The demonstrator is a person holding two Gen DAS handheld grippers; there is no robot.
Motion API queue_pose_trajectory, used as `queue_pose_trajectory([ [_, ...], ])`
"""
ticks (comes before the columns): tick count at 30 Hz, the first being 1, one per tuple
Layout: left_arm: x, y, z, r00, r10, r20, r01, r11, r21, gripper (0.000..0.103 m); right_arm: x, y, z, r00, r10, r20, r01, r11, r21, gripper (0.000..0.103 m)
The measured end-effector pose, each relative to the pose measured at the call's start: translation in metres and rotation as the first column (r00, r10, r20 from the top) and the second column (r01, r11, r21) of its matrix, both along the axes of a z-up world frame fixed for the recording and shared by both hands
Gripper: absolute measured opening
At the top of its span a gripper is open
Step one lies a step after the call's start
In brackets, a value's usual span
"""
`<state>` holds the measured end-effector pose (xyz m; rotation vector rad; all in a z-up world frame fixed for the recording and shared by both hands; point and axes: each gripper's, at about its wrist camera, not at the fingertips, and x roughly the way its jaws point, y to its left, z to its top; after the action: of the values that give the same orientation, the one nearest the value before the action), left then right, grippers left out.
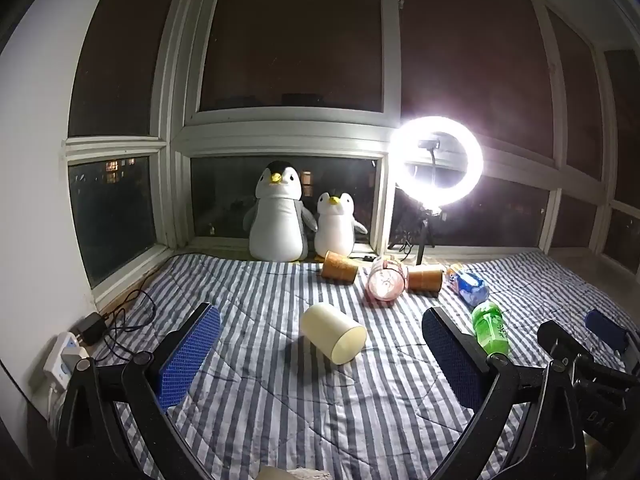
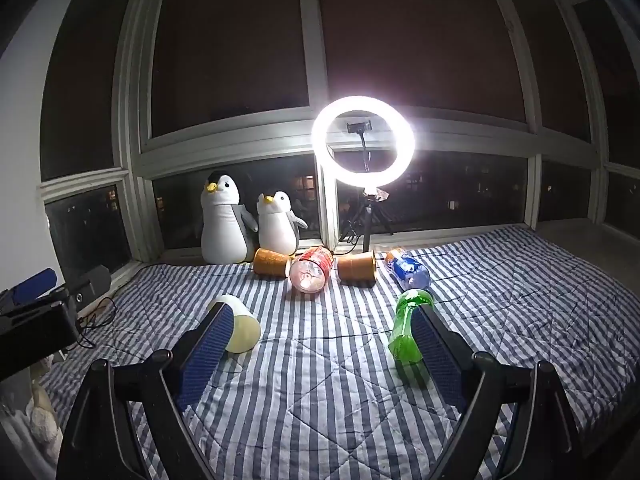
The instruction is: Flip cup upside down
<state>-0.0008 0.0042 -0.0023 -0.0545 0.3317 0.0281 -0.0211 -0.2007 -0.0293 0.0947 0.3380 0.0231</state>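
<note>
Left wrist view: the cream cup (image 1: pixel 334 332) is seen lying on its side mid-bed (image 1: pixel 280 420), mouth toward the near edge, framed by the wide-open left gripper (image 1: pixel 320 360). It's probably light, thin plastic, so the side wall should be pinched gently.

Right wrist view: the right gripper (image 2: pixel 322 356) is spread too, nothing held; the cup (image 2: pixel 242 328) is glimpsed behind its left finger.
</note>
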Motion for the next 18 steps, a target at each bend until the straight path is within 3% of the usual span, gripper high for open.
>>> queue_pose_trajectory([
  [18,0.0032,-0.0009,-0.0057,1.000,0.002,-0.002,-0.002,1.000,0.009,0.102,0.0004,-0.0016,0.0014,1.000,0.002,0.005,-0.002,1.000,-0.007,0.089],
])
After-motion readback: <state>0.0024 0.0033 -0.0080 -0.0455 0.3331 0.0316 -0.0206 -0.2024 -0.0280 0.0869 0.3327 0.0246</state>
